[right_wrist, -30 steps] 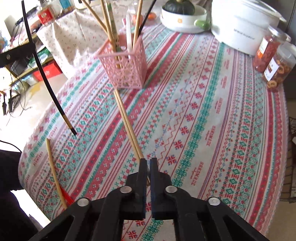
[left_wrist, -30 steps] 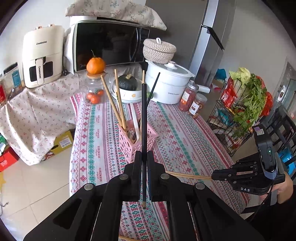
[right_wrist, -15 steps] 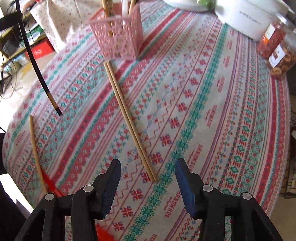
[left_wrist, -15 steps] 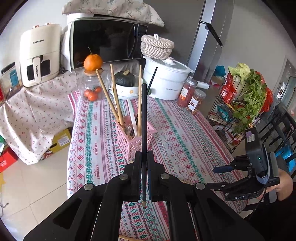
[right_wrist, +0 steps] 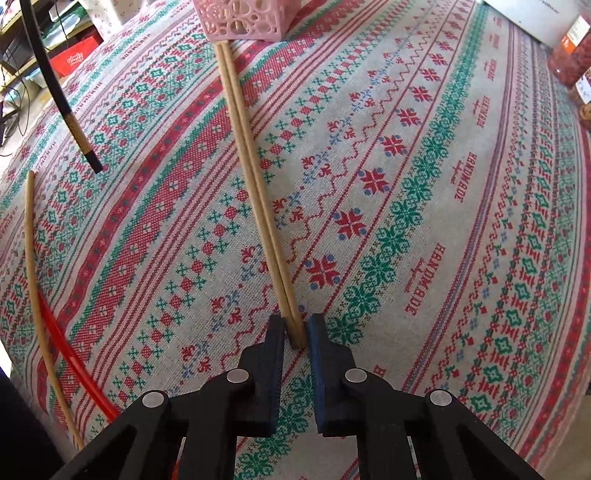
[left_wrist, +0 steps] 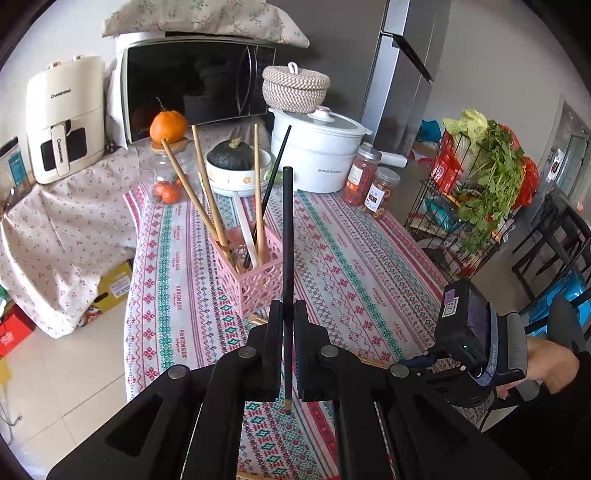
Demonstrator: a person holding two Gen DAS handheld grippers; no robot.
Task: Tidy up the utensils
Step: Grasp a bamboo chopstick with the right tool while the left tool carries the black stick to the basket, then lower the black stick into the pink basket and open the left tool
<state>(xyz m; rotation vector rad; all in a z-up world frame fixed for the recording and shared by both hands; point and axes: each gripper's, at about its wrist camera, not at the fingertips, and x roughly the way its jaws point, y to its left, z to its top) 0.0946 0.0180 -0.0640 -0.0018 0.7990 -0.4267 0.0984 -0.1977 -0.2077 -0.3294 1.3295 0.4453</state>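
Note:
My left gripper [left_wrist: 288, 317] is shut on a black chopstick [left_wrist: 287, 236], held upright above the table in front of the pink utensil basket [left_wrist: 246, 275], which holds several wooden chopsticks, a black one and a white utensil. The same black chopstick [right_wrist: 55, 88] shows in the right wrist view. My right gripper [right_wrist: 296, 326] is low on the patterned tablecloth [right_wrist: 424, 184], its jaws closing around the near ends of a pair of wooden chopsticks [right_wrist: 255, 192] that run to the basket [right_wrist: 240, 20]. Whether they grip is unclear.
A single wooden chopstick [right_wrist: 35, 280] and a red stick [right_wrist: 74, 358] lie near the table's left edge. A white cooker [left_wrist: 317, 151], jars [left_wrist: 360, 177], a bowl with a squash [left_wrist: 236, 166] and a microwave [left_wrist: 195, 85] stand at the back. A vegetable rack [left_wrist: 476, 192] is at right.
My right gripper opened, dropped to the cloth and narrowed around the ends of the wooden pair. My left gripper kept the black chopstick and drifted slightly back from the basket.

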